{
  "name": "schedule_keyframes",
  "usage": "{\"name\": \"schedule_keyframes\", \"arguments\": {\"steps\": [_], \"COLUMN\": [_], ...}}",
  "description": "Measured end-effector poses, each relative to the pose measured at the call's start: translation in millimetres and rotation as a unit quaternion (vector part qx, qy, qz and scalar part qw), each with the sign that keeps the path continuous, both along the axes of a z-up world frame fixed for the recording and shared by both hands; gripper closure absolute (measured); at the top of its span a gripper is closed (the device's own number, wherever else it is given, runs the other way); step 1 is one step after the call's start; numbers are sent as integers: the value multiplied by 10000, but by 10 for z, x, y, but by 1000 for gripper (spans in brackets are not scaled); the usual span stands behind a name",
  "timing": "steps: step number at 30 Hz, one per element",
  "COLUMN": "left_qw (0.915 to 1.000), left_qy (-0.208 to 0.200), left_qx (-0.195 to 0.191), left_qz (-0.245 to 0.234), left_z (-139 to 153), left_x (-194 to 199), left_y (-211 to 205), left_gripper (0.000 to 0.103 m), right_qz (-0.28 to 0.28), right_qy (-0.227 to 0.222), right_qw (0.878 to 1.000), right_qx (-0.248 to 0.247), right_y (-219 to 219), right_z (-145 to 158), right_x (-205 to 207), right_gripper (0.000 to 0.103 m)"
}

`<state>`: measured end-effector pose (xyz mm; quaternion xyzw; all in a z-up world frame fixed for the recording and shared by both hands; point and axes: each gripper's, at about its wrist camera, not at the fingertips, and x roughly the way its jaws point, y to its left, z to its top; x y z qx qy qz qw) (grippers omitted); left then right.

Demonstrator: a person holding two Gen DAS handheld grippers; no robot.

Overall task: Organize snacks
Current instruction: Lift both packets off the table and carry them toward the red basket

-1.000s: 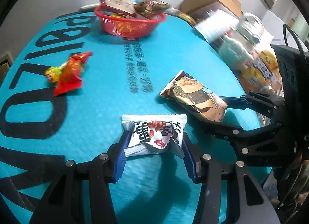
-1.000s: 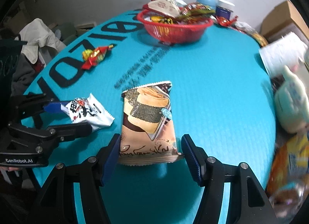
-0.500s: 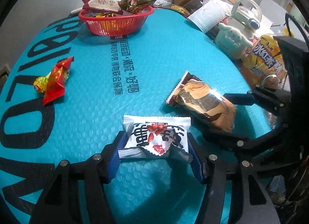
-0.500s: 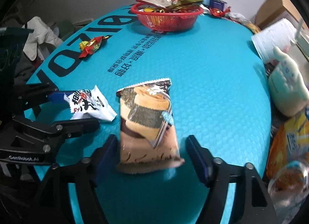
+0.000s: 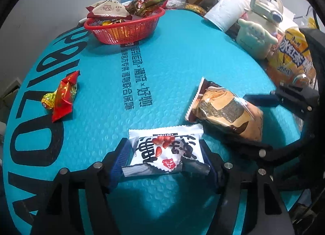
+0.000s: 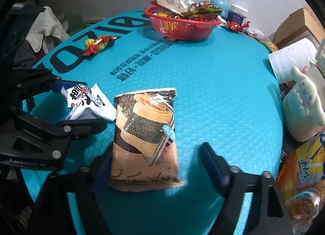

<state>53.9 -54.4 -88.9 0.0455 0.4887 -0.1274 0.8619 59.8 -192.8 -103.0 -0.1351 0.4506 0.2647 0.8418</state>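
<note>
Left tool (image 5: 165,159) is gripping the white snack packet (image 5: 165,149); both blue pads are pressing on the packet's sides and the wrapper is crumpling at its near edge. From the right wrist view the same packet (image 6: 87,103) is showing between the left tool's fingers, tilted, its near corner raised off the teal mat (image 5: 172,68).

Right tool (image 6: 154,164) is closing around the brown seaweed-roll packet (image 6: 145,139). The packet is leaning against the left pad (image 6: 102,171); the right pad (image 6: 213,166) is standing clear of it, with mat showing in the gap. So this tool is not yet gripping.

Landmark: red basket (image 5: 124,27), sitting at the far end of the counter and heaped with wrapped snacks. Both packets are lying well apart from the basket, at the near end of the mat; the brown packet (image 5: 225,111) is just right of the white one, their corners nearly meeting. A red and yellow candy (image 5: 61,97) is lying between basket and white packet, off to the left. A pale plush toy (image 5: 254,38) is sitting right of the basket, off the mat's edge.
</note>
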Motion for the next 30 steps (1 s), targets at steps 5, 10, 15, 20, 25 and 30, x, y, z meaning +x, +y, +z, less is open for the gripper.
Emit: {"name": "schedule_keyframes", "arguments": {"steps": [5, 10, 15, 20, 25, 30], "left_qw": [10000, 10000, 9998, 9995, 9991, 9987], "left_qy": [-21, 1, -11, -67, -140, -301], "left_qx": [55, -57, -200, -295, -406, -410], "left_qz": [-18, -4, -58, -51, -30, -5], "left_z": [6, 25, 63, 115, 183, 286], "left_x": [-9, -32, -92, -139, -191, -257], "left_y": [-29, -43, -64, -50, -21, -2], "left_gripper": [48, 49, 49, 49, 49, 49], "right_qz": [-78, -133, -275, -369, -376, -370], "right_qy": [-38, -26, 60, 101, 92, 38], "right_qw": [9999, 9998, 9992, 9985, 9978, 9972], "right_qx": [96, 172, 294, 400, 544, 645], "right_y": [-44, -72, -136, -184, -203, -194], "right_z": [17, 39, 57, 92, 165, 242], "right_x": [7, -22, -42, -89, -147, -214], "right_gripper": [51, 51, 51, 51, 51, 51]}}
